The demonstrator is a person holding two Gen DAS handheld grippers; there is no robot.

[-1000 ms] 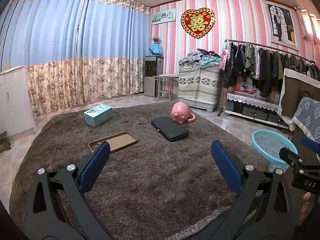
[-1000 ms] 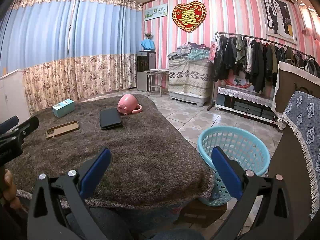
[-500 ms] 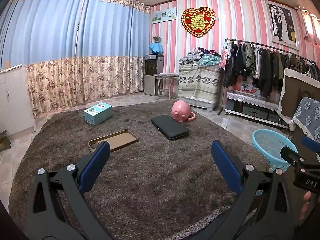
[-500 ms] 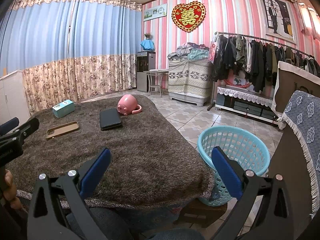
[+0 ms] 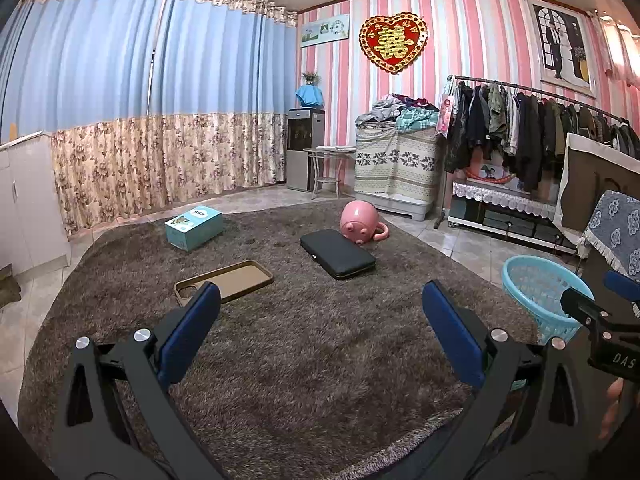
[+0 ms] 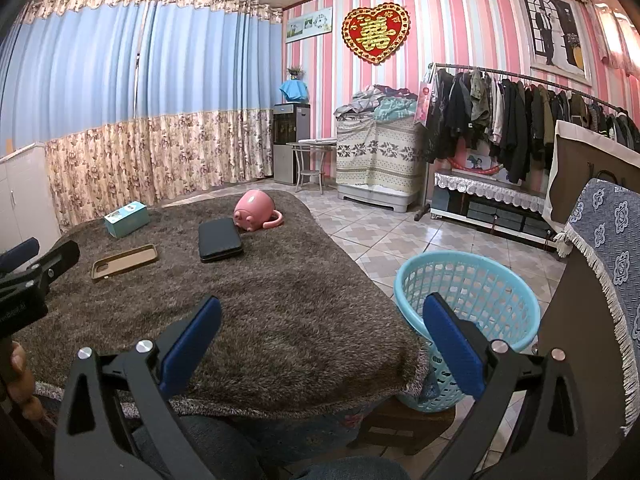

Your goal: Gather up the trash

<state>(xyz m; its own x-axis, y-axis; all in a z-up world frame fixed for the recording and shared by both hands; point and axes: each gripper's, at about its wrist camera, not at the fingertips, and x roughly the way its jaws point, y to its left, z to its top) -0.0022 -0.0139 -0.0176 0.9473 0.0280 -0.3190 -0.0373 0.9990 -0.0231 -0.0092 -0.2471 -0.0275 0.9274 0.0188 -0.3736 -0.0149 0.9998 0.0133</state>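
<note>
Lying flat, the phone case point(image 5: 224, 282) points its camera cutout toward both wide-open, empty tongs point(image 5: 320, 320).

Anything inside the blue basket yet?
The basket looks empty in the right wrist view: only bare mesh wall shows. Its near bottom is hidden by the rim and the right claw, so a small item there cannot be ruled out.

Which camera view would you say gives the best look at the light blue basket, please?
The right wrist view: the light blue basket shows its whole rim, lattice wall and inside, beside the brown fuzzy cover. The left wrist view catches only part of it at the right edge, partly behind the right gripper.
</note>
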